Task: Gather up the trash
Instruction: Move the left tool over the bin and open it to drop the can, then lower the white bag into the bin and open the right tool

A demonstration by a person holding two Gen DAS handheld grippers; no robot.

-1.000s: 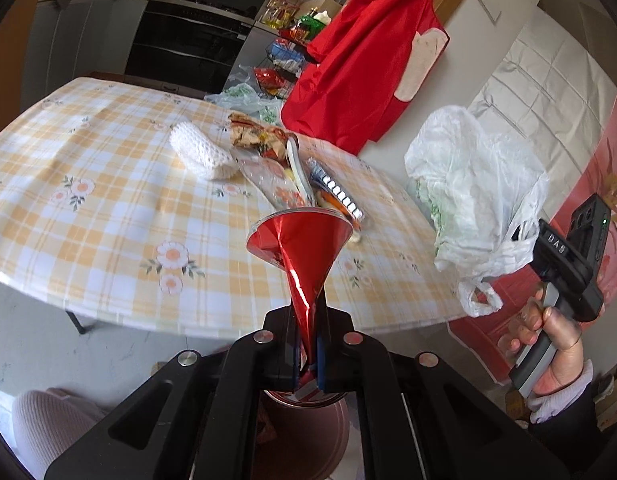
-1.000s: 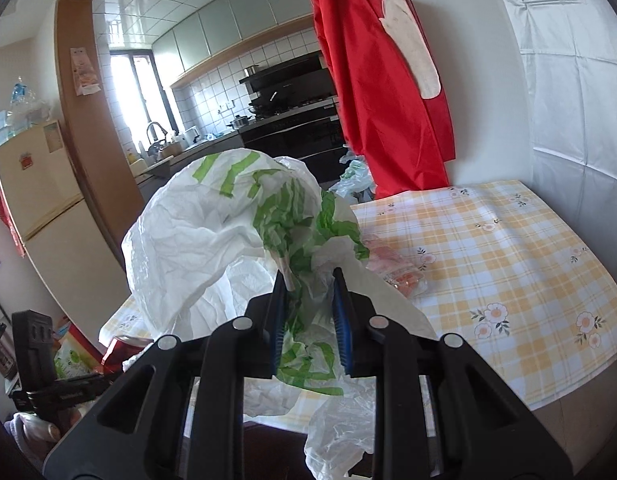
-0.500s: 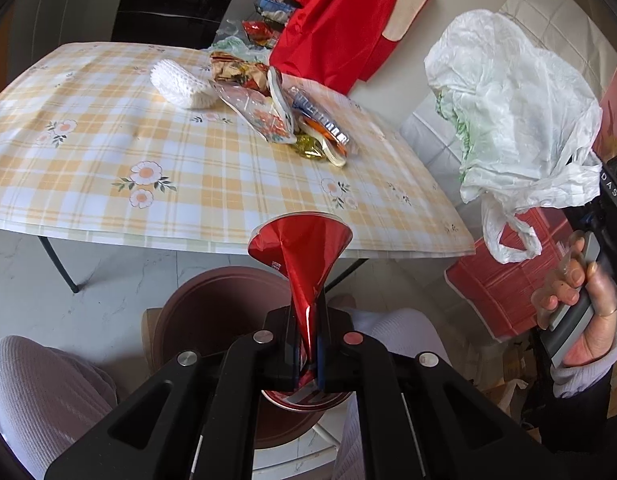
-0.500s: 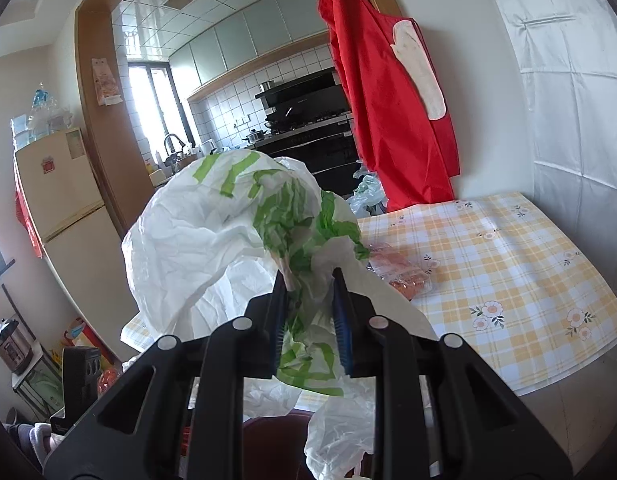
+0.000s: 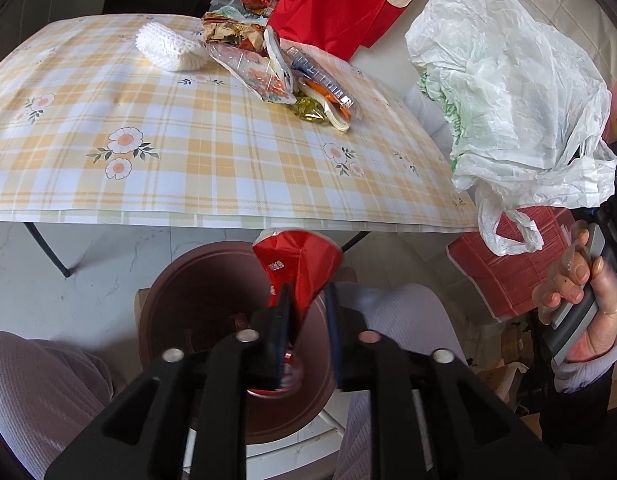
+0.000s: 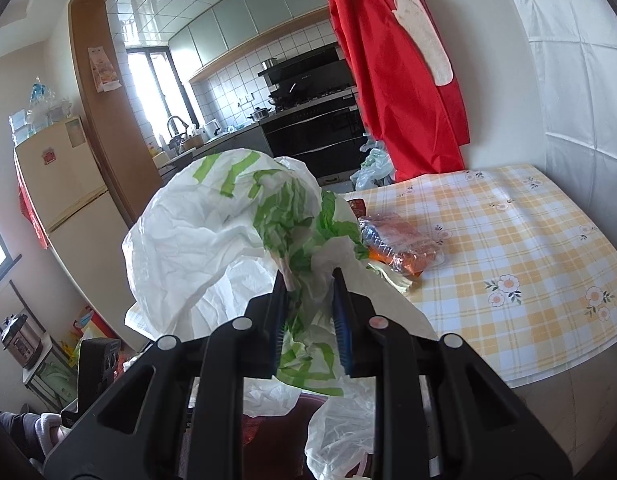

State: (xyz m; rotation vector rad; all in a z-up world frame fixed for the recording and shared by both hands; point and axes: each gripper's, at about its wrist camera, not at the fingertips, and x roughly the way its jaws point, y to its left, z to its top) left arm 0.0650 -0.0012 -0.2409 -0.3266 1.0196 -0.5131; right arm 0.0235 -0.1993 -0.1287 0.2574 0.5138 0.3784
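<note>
**A:** Now, item one, progress: your red wrapper (image 5: 298, 268) sits at lower centre, over the brown bin (image 5: 196, 296). More wrappers (image 5: 284, 80) lie heaped at the upper centre of the table (image 5: 188, 168), uncollected.

**B:** And your left gripper (image 5: 307, 294)?

**A:** Item two: its jaws have just been opening. The wrapper stands between them, loose against the left finger, clear of the right. You look to be dropping it.

**B:** Right gripper (image 6: 308, 280)?

**A:** Item three: narrowly parted, pinching the white-and-green plastic bag (image 6: 228, 236) at centre frame. Most of the job remains, I judge.
</note>
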